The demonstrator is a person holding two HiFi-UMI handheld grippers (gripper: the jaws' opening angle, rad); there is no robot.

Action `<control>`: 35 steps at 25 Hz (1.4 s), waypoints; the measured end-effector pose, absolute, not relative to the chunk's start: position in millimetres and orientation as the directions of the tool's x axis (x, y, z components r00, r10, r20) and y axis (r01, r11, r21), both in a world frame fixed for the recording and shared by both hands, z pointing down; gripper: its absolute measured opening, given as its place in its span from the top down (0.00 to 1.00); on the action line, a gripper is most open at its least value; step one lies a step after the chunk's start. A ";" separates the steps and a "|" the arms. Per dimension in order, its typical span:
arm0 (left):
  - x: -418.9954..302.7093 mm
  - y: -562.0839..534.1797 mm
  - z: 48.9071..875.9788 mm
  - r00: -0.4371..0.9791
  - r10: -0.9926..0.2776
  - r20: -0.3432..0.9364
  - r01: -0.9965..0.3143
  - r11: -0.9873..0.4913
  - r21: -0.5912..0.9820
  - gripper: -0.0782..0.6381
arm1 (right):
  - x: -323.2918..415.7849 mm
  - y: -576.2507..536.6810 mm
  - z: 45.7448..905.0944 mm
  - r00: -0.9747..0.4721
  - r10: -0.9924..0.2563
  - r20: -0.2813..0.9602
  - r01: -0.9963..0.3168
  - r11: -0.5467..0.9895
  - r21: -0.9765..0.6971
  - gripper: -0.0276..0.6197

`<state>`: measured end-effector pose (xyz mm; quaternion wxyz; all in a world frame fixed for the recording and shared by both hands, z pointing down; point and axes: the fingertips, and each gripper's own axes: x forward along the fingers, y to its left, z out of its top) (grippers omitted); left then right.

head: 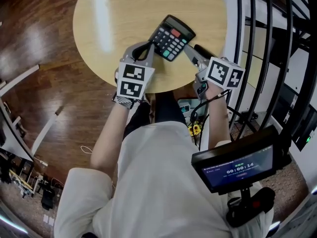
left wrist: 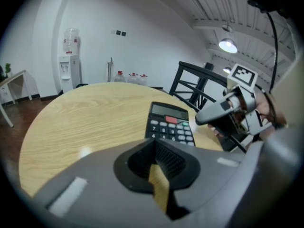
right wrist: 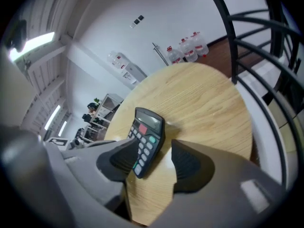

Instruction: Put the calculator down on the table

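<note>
The calculator point(head: 172, 37) lies on the round table point(head: 114, 14), near the rim closest to the person, and seems already set down; the right gripper point(right wrist: 156, 161) is released, its jaws spread with the calculator's edge between them; the left gripper point(left wrist: 159, 164) is clenched on nothing, its tip just beside the calculator's corner; a careless pull back by either could snag that edge and drag the calculator off the rim.

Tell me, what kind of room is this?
Probably an office or workroom. A water dispenser stands by the white wall, with spare water bottles on the floor farther along, and there is a calculator on the round wooden table.
</note>
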<state>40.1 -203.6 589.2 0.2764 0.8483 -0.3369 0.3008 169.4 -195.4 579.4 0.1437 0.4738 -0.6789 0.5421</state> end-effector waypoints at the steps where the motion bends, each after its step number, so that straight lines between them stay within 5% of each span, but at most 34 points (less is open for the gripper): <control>1: 39.4 -204.4 585.3 0.595 -0.414 0.689 -0.739 -0.618 0.267 0.88 | 176.5 -195.6 575.8 -0.459 -0.506 0.730 -0.839 -0.024 -0.544 0.62; 6: 27.0 -215.4 566.6 0.577 -0.479 0.661 -0.766 -0.599 0.233 0.88 | 190.0 -197.3 547.6 -0.328 -0.585 0.742 -0.929 0.057 -0.366 0.63; 11: 28.0 -217.3 532.6 0.594 -0.516 0.618 -0.762 -0.607 0.225 0.88 | 192.7 -195.0 507.3 -0.241 -0.664 0.708 -0.967 0.106 -0.230 0.82; 18: 29.6 -210.6 492.6 0.628 -0.553 0.548 -0.743 -0.635 0.211 0.88 | 197.1 -188.6 461.9 -0.157 -0.750 0.642 -0.987 0.096 -0.129 0.91; 35: 6.0 -160.5 359.1 0.692 -0.648 0.317 -0.699 -0.711 0.073 0.88 | 160.3 -123.6 330.5 -0.085 -0.921 0.380 -0.996 0.093 0.003 0.95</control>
